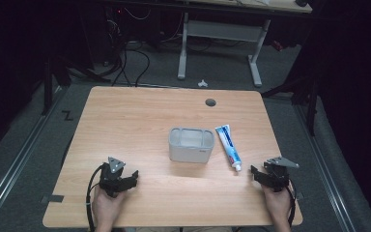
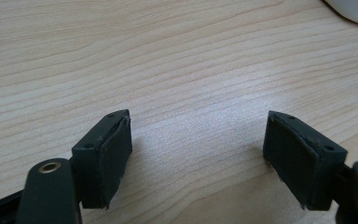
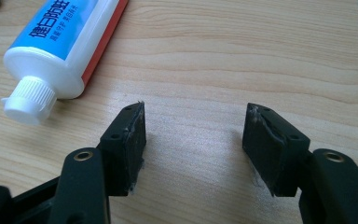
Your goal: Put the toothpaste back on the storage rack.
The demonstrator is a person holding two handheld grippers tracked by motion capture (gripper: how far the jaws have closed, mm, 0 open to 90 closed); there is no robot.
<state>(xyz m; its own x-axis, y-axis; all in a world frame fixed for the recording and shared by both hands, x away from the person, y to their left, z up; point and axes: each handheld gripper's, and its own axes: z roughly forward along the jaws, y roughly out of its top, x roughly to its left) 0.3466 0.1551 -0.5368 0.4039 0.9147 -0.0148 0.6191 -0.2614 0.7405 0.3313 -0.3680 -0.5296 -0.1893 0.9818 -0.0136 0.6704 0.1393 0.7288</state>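
Observation:
A white and blue toothpaste tube [image 1: 228,146] lies flat on the wooden table [image 1: 140,116], its white cap toward the near edge. A grey rectangular tub [image 1: 191,144] stands just left of it at the table's middle. My right gripper [image 1: 259,175] rests low near the front right, open, with bare wood between its pads. In the right gripper view the tube [image 3: 60,44] lies up and to the left of that gripper [image 3: 193,135], apart from it. My left gripper [image 1: 131,177] sits near the front left, open and holding nothing [image 2: 198,149].
A round cable hole [image 1: 210,102] sits near the table's far edge. Behind the table stands a white-legged desk frame [image 1: 220,43] with cables on the floor. A corner of the grey tub [image 2: 354,9] shows at the top right of the left gripper view.

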